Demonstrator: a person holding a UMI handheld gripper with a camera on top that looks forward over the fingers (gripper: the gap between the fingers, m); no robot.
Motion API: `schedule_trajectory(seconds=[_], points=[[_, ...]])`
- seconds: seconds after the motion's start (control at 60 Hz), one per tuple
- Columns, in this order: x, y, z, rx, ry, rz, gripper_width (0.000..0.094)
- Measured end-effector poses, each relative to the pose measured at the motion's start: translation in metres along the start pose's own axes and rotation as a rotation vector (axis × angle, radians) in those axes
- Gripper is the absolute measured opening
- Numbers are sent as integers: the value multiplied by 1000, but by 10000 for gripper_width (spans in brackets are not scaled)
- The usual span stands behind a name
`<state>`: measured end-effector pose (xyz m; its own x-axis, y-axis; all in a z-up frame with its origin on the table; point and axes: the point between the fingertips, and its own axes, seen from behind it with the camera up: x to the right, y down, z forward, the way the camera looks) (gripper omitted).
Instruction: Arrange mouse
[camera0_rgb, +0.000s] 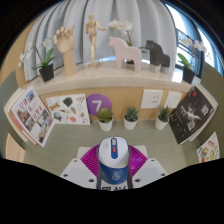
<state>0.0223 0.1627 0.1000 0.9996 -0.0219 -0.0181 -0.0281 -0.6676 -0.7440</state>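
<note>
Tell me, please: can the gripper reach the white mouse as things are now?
Probably yes. The white mouse already lies between the two fingers of the gripper, on the desk, and nothing stands in the way. Whether the pink pads already press on it I cannot tell.

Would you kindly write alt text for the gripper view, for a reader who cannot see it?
A white and blue mouse sits between the tongs, whose pink pads flank it on a white desk. Beyond stand three small potted plants and a shelf with wooden figures.
</note>
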Motion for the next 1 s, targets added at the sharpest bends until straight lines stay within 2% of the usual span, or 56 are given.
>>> schedule_trajectory(seconds=[0.15,0.25,0.267,0.3,0.433,0.467,0.5,0.517,0.567,0.667,0.833,1.0], points=[[3,73,41,-127,26,-8,348],[6,99,53,-159,35,2,357],[6,103,53,-169,33,3,387],[7,98,54,-135,35,5,394],[7,102,54,-139,31,13,502],[6,102,54,-145,28,23,566],[8,102,50,-156,33,33,691],[10,100,48,-154,38,35,715],[11,92,36,-133,43,35,780],[7,67,-3,-73,15,30,776],[-6,29,-105,52,-45,33,777],[-5,34,-202,124,-57,13,776]])
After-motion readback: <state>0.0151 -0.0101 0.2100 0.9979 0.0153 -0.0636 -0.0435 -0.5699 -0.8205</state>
